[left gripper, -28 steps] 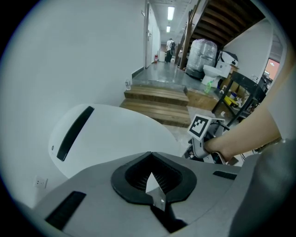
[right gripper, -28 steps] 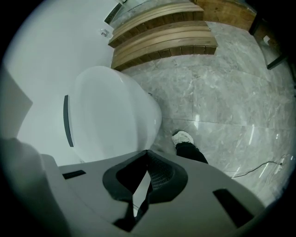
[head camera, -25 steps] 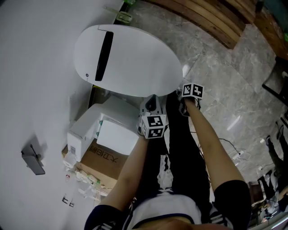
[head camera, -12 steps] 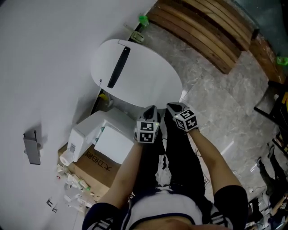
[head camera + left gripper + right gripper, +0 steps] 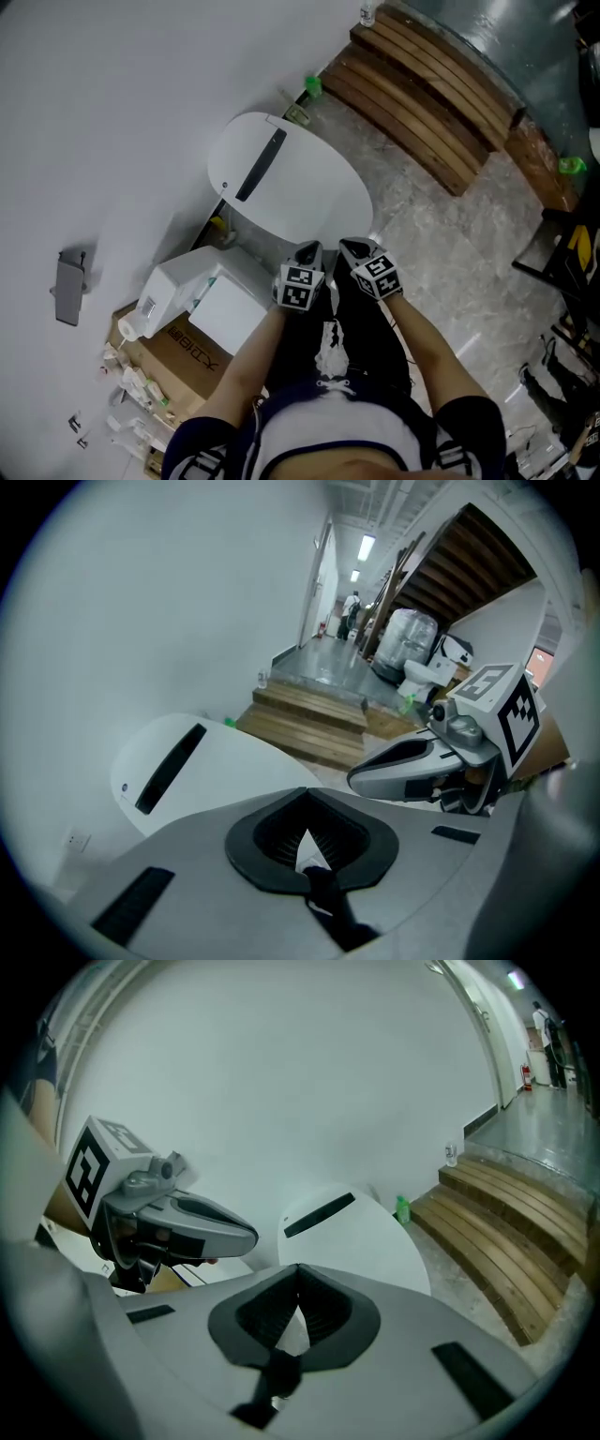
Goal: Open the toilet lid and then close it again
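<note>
The white toilet lid lies closed, with a black strip near its back end. Both grippers hang side by side in the air over the toilet's front edge, touching nothing. My left gripper is shut with nothing in it, and so is my right gripper. The left gripper view looks over its shut jaws at the lid, with the right gripper beside it. In the right gripper view the lid lies ahead and the left gripper is at the left.
A white boxy unit and a cardboard box with small bottles stand left of the toilet against the white wall. Wooden steps run behind it. A green bottle stands by the wall. The floor is grey stone.
Both grippers have lifted up from the toilet's front edge and drawn together. The right one rose more and rolled over. The lid stays closed.
</note>
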`<state>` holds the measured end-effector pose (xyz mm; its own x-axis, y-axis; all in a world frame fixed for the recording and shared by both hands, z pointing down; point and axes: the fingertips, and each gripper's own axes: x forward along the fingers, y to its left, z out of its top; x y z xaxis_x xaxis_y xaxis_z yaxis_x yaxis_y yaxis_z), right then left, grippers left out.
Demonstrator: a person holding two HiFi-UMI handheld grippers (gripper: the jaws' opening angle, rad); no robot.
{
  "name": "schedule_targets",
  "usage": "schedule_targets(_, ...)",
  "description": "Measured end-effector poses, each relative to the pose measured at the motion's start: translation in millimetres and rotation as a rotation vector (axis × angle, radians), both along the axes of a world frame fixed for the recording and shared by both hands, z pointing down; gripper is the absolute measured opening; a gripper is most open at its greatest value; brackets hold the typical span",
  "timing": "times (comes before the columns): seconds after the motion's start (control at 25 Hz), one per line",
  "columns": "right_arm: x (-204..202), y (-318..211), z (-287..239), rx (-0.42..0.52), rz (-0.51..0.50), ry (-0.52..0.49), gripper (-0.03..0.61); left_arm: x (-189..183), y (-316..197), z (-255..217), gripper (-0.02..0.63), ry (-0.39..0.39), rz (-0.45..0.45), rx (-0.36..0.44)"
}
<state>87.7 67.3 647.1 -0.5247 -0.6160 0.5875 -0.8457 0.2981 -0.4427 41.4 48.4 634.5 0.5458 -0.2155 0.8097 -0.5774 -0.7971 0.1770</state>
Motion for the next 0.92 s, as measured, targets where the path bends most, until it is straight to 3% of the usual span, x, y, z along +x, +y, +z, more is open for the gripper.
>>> schedule_targets(0.52,-0.2,9.9,-37.4,0.068,-0.038,0.028,0.006,-4.8,-9.8,-33.5,0.008,0.026,-0.009,0.091)
schedule_targets(0.92,1.6,32.7,-56.4,0.075,-0.058,0.027,0.006,-0.9,15.2,-47.1,0.008,0.026,0.015,0.109)
